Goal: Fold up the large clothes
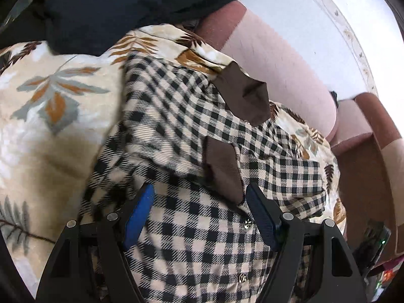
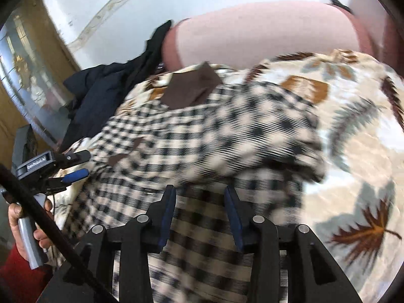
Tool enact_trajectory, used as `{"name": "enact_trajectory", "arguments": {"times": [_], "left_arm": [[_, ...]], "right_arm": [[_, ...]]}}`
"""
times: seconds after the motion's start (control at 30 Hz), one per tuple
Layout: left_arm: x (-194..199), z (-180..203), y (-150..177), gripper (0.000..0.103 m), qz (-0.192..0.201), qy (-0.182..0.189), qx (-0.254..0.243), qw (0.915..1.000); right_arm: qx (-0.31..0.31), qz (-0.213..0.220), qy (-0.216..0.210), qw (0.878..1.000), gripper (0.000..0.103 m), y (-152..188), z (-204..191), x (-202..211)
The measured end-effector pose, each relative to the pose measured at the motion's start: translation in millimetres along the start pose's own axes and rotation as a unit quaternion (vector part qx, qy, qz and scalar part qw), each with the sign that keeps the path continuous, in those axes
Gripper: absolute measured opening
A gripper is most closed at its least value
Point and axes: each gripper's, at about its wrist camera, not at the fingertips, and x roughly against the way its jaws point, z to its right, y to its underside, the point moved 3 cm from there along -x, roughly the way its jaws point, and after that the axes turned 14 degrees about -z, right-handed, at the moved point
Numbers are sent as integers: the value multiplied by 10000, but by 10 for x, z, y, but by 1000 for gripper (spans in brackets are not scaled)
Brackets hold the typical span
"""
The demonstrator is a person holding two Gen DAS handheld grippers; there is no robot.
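1. Checked flannel, a black-and-cream shirt [image 1: 192, 151] with brown collar [image 1: 246, 96], lay rumpled on a leaf-print blanket [image 1: 50, 96] over a pink sofa [image 1: 285, 58]. The left gripper [image 1: 199, 217] hung over its button placket, jaws spread, pinching nothing.
2. Blurred, the right wrist view showed the right gripper [image 2: 199, 214] above the shirt's body, jaws parted and empty. Judged step: arranging before folding; next, each gripper needs an edge to pinch.

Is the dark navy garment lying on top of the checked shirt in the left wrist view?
No: the dark navy garment is heaped beyond the checked shirt, resting on the leaf-print blanket at the sofa's back.
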Motion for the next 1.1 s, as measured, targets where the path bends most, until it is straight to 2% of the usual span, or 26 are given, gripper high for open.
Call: {"name": "enact_trajectory", "arguments": {"times": [0.13, 0.27, 0.37, 0.43, 0.5, 0.57, 0.7, 0.8, 0.83, 0.9, 0.93, 1.0, 1.1], "left_arm": [[44, 128, -141, 74, 226, -286, -3, 9993], [103, 180, -57, 73, 50, -641, 83, 9979], [319, 434, 112, 73, 341, -740, -421, 9958], [385, 627, 68, 74, 563, -678, -711, 9936], [252, 687, -94, 74, 397, -660, -732, 9943], [-62, 568, -321, 74, -73, -554, -460, 9974], [-572, 284, -495, 71, -771, -476, -79, 9959], [-715, 327, -445, 62, -979, -277, -188, 9946], [-740, 396, -414, 52, -1041, -231, -304, 9938], [-777, 557, -340, 31, -1118, -391, -665, 9907], [-794, 642, -289, 16, -1171, -523, -887, 9878], [-728, 754, -230, 15, -1016, -901, -1101, 9846], [-396, 775, -291, 14, -562, -906, -1063, 9886]], "right_arm": [[2, 157, -277, 9995, 43, -76, 39, 139], [45, 194, -301, 9994, 48, -93, 7, 150], [54, 168, -260, 9995, 49, -106, 4, 128], [-8, 166, -271, 9995, 49, -120, 21, 110], [-90, 167, -284, 9994, 50, -129, 46, 94], [-160, 163, -294, 9993, 50, -124, 71, 91], [-153, 251, -259, 9992, 51, -132, 88, 150], [-120, 315, -254, 9991, 55, -153, 82, 184], [-108, 324, -223, 9992, 55, -159, 80, 188], [-110, 338, -149, 9993, 55, -165, 95, 191], [-137, 333, -130, 9993, 55, -166, 108, 189], [-238, 333, -88, 9991, 55, -162, 157, 194], [-326, 399, -14, 9987, 55, -171, 221, 241]]}}
